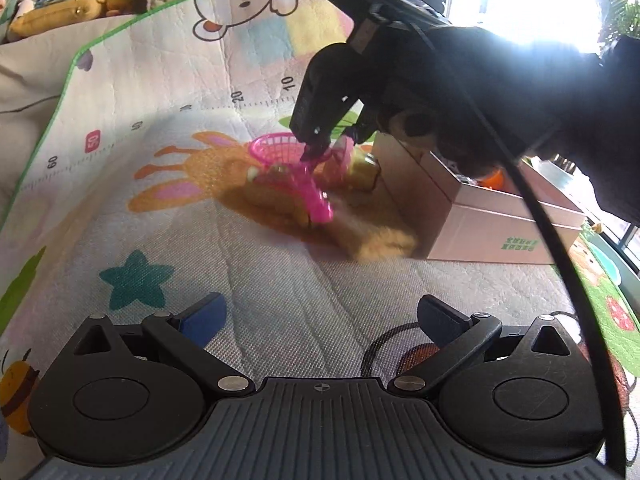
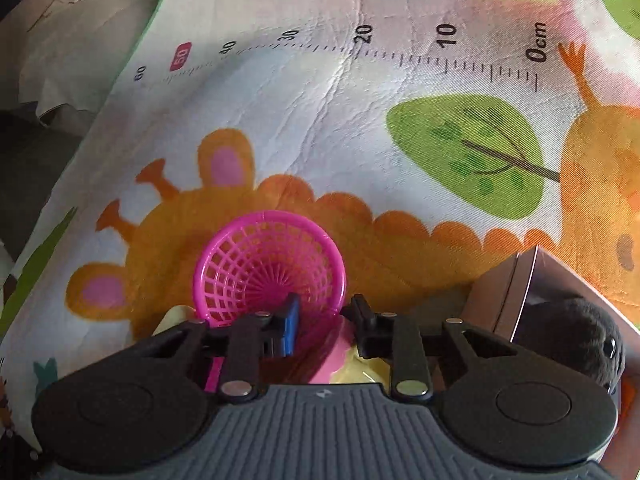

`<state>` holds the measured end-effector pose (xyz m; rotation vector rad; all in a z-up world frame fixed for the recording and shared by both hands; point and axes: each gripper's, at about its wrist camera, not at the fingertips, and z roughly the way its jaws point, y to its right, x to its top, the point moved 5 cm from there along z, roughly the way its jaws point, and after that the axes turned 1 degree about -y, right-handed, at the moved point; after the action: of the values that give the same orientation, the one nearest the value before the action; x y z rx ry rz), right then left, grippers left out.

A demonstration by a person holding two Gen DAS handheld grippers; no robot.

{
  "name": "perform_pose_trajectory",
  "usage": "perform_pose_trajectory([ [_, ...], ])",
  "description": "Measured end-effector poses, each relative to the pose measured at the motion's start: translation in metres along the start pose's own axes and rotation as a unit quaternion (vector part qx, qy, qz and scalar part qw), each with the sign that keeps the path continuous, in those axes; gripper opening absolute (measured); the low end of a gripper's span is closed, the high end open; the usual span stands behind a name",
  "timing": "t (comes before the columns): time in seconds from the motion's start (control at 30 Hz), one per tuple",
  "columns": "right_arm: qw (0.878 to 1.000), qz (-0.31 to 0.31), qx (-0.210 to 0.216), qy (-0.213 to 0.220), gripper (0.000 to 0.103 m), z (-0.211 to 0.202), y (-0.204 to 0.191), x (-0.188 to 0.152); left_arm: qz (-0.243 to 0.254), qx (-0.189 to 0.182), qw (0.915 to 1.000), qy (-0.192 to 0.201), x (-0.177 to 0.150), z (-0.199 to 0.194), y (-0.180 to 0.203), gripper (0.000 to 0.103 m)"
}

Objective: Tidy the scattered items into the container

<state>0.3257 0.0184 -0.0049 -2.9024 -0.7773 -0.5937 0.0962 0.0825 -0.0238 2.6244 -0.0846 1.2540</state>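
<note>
Two tongs in play, only one of them busy. Right tongs point(image 2: 322, 322) point steeply down onto the pink plastic mesh basket point(image 2: 269, 268), and their fingers are pinching its near rim: one pad inside the bowl, the other outside, seen also in the left wrist view where the dark tips bite the pink edge point(image 1: 316, 152). Basket sits tipped on the printed play mat point(image 2: 320, 92), mouth facing away from the right tongs, among yellowish plush toys point(image 1: 280, 196) that I cannot make out clearly. Left tongs point(image 1: 320, 320) hang spread wide and empty, low over the mat, well short of the pile.

Key relation, as I judge it: the open cardboard box point(image 1: 492, 216) stands just beside the basket, on the right side of it in both views. So the right hand is nearer and the carry is short: lift, swing right over the box wall, release. Rim grip is thin; the basket may swivel.
</note>
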Motion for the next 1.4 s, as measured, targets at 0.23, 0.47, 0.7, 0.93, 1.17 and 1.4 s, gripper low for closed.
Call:
perform_pose_trajectory([
  [0.23,0.997,-0.039,0.071,-0.014,0.023,-0.039,-0.038,-0.059,0.041,-0.024,0.9988,-0.012,-0.012,-0.018,0.015,0.103],
  [0.47,0.989,-0.059,0.123,0.053,0.031,-0.11,-0.047,-0.116,0.095,-0.031,0.9949,-0.015,-0.021,-0.034,0.033,0.103],
  [0.7,0.982,-0.101,0.026,0.158,0.059,-0.138,-0.04,-0.181,0.086,0.043,0.9952,-0.017,-0.014,-0.039,0.018,0.103],
  [0.93,0.978,-0.139,0.019,0.153,0.068,-0.1,-0.067,-0.218,0.031,0.113,0.9928,-0.021,0.004,-0.041,-0.014,0.103],
  [1.17,0.982,-0.11,0.043,0.15,0.049,-0.097,-0.061,-0.234,0.042,0.096,0.9945,-0.003,0.017,-0.051,0.006,0.103],
  [1.4,0.981,-0.119,0.037,0.147,0.043,-0.131,-0.035,-0.29,0.079,0.056,0.9951,-0.014,0.014,-0.046,0.047,0.103],
])
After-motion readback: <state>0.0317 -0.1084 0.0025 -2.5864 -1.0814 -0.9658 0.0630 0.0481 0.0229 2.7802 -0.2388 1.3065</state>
